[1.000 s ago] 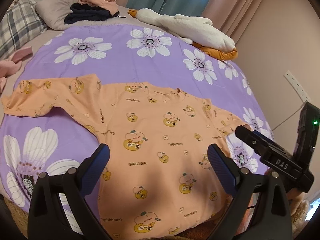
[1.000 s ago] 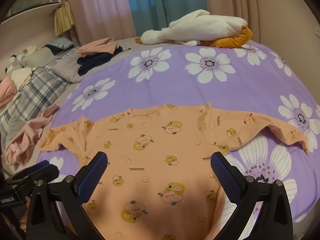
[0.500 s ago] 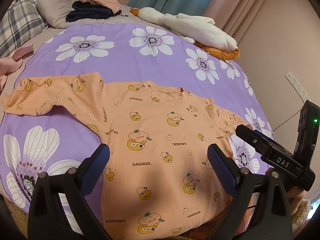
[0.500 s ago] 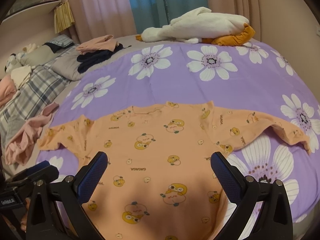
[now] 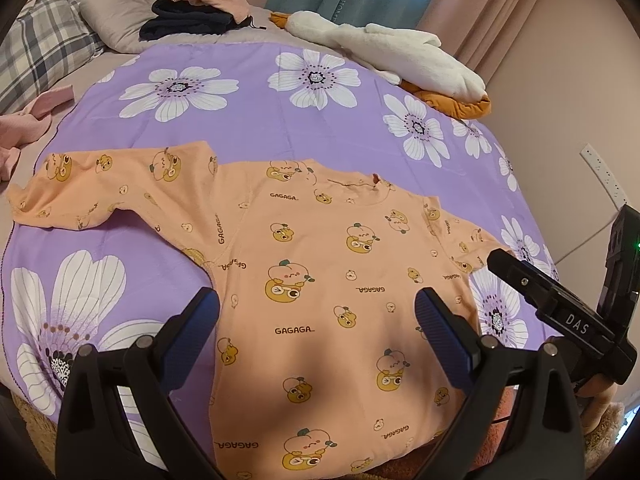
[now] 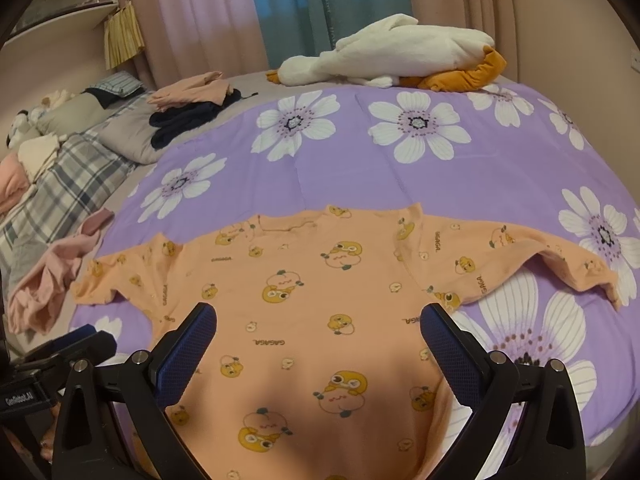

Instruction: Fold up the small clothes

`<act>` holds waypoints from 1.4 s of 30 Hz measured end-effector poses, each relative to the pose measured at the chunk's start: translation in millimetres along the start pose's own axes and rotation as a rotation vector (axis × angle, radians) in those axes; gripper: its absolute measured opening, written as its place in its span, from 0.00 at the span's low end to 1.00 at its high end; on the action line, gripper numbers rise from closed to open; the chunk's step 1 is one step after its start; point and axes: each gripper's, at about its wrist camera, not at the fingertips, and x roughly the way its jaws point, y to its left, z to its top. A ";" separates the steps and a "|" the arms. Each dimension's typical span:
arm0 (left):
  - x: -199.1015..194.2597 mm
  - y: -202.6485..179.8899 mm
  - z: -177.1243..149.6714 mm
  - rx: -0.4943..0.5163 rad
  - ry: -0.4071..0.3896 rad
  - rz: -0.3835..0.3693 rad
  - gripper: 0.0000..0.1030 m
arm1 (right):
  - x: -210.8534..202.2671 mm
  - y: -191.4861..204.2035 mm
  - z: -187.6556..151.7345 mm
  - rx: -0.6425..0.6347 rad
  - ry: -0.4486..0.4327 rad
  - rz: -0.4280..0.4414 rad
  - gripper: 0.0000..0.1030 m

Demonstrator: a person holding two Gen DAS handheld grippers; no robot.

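shirt [image 5: 320, 280] hem cut off, tongs' [image 5: 318, 320] shadow perhaps

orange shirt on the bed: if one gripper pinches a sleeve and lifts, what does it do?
Likely floppy: the orange shirt lies limp and wrinkled at the sleeve, so it should drape. Probably light, thin knit. Body may drag across the purple sheet.

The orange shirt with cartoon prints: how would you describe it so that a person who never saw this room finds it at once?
Look at the bed with the purple bedspread printed with big white flowers. On its near part, an orange long-sleeved shirt lies flat, both sleeves spread sideways. Only it carries small cartoon figures and the word GAGAGA; the pink clothes at the bedspread's edge are plain and crumpled, and the white plush goose lies far behind.
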 end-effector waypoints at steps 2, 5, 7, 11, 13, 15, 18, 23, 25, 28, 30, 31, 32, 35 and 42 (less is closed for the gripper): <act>0.3 -0.2 0.1 -0.001 0.001 0.001 0.95 | 0.9 -1.2 0.6 0.003 0.002 -0.001 0.96; 0.3 -0.2 0.2 0.002 0.002 0.001 0.95 | 1.8 -1.9 1.3 0.007 0.006 -0.002 0.96; 1.3 0.1 0.3 0.005 0.004 0.004 0.95 | 1.9 -2.1 1.5 0.006 0.005 -0.002 0.96; 4.5 2.7 1.4 0.002 0.010 0.017 0.95 | 3.0 -3.6 2.2 0.009 0.006 -0.001 0.96; 6.4 3.4 1.9 0.000 0.013 0.027 0.95 | 4.0 -5.1 2.6 0.015 0.011 -0.004 0.96; 8.8 4.1 2.6 0.000 0.018 0.036 0.95 | 4.7 -10.1 3.7 0.037 0.015 0.001 0.96; 13.6 3.4 4.1 0.005 0.030 0.048 0.95 | 4.0 -20.2 5.4 0.065 0.006 -0.008 0.96; 25.3 1.8 7.2 0.010 0.050 0.064 0.95 | 5.2 -49.0 8.3 0.134 0.000 -0.044 0.91; 30.8 0.5 8.7 0.013 0.059 0.074 0.95 | 6.5 -65.6 9.2 0.174 0.003 -0.063 0.89; 41.1 -1.2 10.4 0.015 0.075 0.088 0.95 | 6.5 -92.8 9.3 0.242 0.000 -0.091 0.87; 49.4 -2.4 11.5 0.014 0.088 0.096 0.94 | 6.9 -114.1 9.2 0.297 0.005 -0.105 0.86; 54.4 -3.1 11.9 0.014 0.099 0.101 0.93 | 7.3 -126.7 9.0 0.332 0.007 -0.112 0.85; 57.5 -3.7 12.7 0.015 0.106 0.103 0.93 | 7.9 -139.8 8.1 0.367 0.009 -0.120 0.84; 69.3 -7.3 13.5 0.024 0.123 0.114 0.91 | 11.3 -177.0 4.6 0.464 0.014 -0.165 0.80; 97.4 -9.4 11.0 0.012 0.169 0.116 0.80 | 22.4 -259.4 -10.2 0.692 0.033 -0.250 0.69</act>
